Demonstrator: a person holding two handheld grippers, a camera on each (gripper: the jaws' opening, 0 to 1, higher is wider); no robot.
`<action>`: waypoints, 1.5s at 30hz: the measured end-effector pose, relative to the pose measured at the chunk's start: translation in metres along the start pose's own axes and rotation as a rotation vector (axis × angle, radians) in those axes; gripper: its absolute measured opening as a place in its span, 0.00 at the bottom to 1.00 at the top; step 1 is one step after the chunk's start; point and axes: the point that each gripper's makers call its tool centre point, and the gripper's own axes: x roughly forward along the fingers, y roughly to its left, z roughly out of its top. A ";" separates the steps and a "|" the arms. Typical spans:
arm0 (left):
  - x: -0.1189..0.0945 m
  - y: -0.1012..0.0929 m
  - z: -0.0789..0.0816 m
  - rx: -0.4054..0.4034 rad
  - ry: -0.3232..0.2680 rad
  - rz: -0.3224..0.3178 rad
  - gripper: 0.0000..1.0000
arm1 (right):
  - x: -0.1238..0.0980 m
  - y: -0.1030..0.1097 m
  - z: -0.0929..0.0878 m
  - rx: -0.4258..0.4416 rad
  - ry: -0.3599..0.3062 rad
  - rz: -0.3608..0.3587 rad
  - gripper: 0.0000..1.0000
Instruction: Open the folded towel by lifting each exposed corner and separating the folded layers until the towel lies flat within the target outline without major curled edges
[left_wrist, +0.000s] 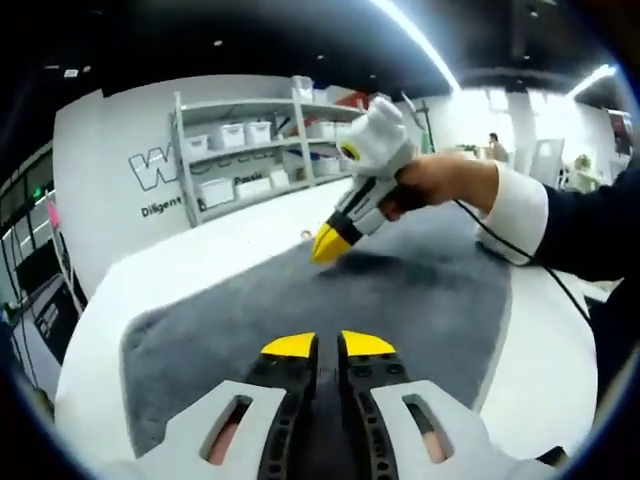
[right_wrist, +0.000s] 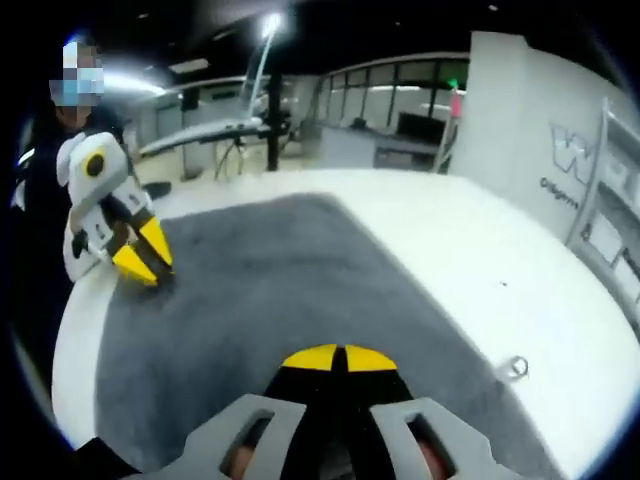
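Note:
A dark grey towel (left_wrist: 400, 300) lies spread out on a white table (left_wrist: 200, 260). In the left gripper view my left gripper (left_wrist: 328, 346) sits low over the towel's near edge, its yellow tips almost together with a thin strip of grey between them. A hand holds my right gripper (left_wrist: 328, 245) with its yellow tips shut and touching the towel near its far edge. In the right gripper view the towel (right_wrist: 270, 290) looks flat, my right gripper (right_wrist: 340, 358) is shut above it, and the left gripper (right_wrist: 142, 260) rests at the towel's left edge.
White shelves with bins (left_wrist: 250, 150) stand against a wall behind the table. A small metal ring (right_wrist: 516, 367) lies on the bare table (right_wrist: 470, 270) to the right of the towel. A person's dark sleeve with a white cuff (left_wrist: 520, 215) and a cable reach over the right side.

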 end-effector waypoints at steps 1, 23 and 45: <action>0.000 -0.001 0.001 -0.001 -0.007 0.002 0.05 | -0.003 -0.001 -0.001 0.002 -0.003 -0.008 0.00; 0.016 -0.034 -0.019 -0.029 0.109 -0.073 0.01 | -0.067 -0.042 -0.075 0.134 0.180 -0.231 0.00; 0.021 -0.057 -0.029 0.013 0.151 -0.093 0.01 | -0.095 -0.069 -0.090 0.156 0.126 -0.239 0.00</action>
